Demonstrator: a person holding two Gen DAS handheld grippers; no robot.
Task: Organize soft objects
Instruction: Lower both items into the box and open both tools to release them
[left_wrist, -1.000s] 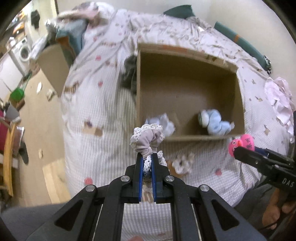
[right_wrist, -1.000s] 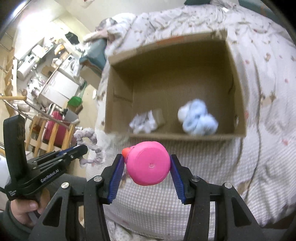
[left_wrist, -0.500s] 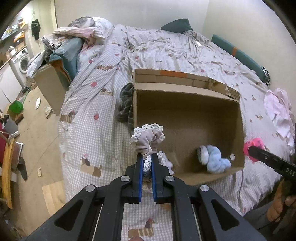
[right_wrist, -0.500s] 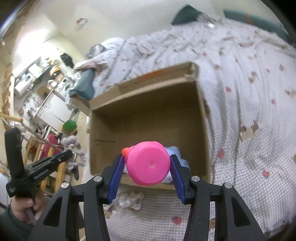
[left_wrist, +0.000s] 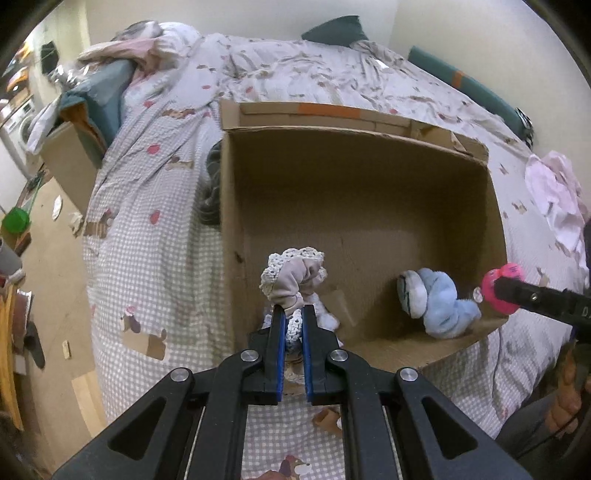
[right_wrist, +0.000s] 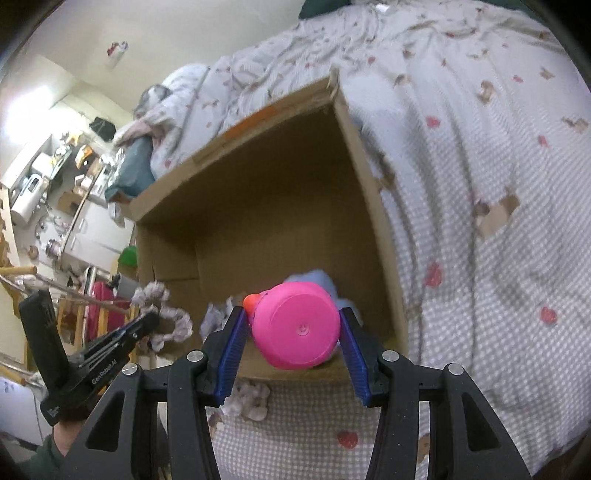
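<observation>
Lace-edged scrunchie (left_wrist: 293, 275) and round pink toy (right_wrist: 297, 328) in tongs.

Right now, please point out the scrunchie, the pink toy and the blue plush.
scrunchie (left_wrist: 293, 275), left wrist view, on its beige fabric loop.
pink toy (right_wrist: 301, 328), right wrist view, on its round flat base.
blue plush (left_wrist: 439, 299), left wrist view, on its fluffy body.

You've moved both grippers in over the cardboard box (left_wrist: 362, 206): scrunchie (left_wrist: 293, 275) at its near-left corner, pink toy (right_wrist: 297, 328) at near-right.
</observation>
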